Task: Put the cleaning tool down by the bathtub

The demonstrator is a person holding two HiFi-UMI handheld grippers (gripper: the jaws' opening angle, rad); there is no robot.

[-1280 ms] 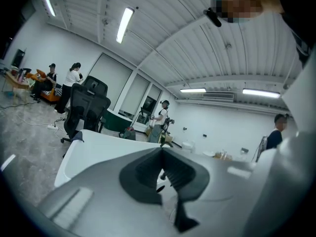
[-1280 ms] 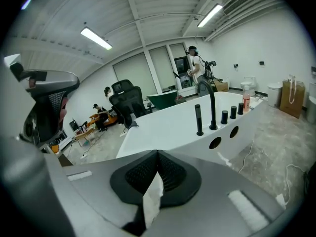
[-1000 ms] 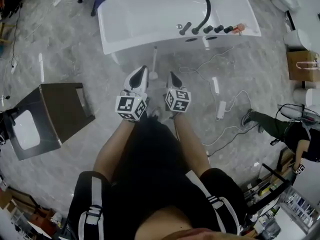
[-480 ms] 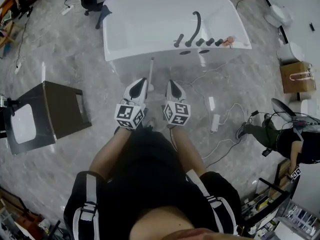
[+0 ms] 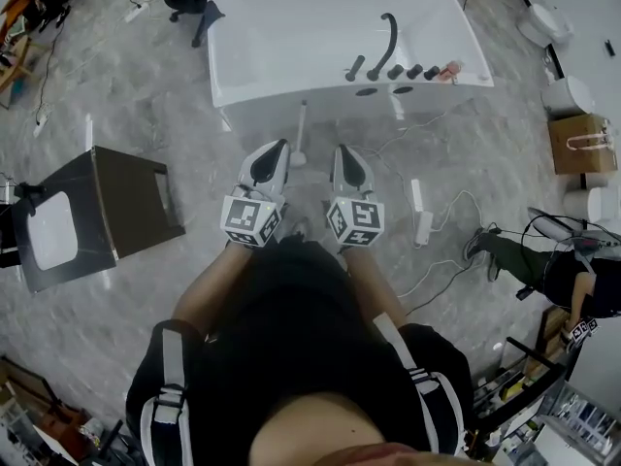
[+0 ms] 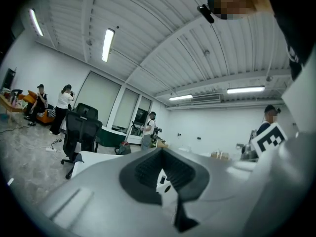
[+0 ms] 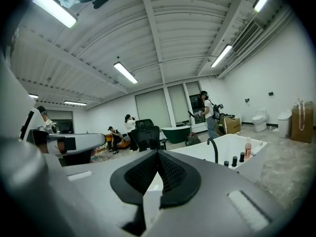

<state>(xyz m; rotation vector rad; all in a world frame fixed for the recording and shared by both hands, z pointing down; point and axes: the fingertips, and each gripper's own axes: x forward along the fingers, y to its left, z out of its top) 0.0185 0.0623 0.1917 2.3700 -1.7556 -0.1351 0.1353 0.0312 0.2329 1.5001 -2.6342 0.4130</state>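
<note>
Standing before the white bathtub, the person is holding both grippers side by side above the grey floor. The left gripper is keeping its fingers pressed together with nothing between them, and the right gripper is doing likewise. The cleaning tool, a white long-handled implement, is resting on the floor against the tub's near wall, just ahead of the left gripper and touching neither gripper.
</note>
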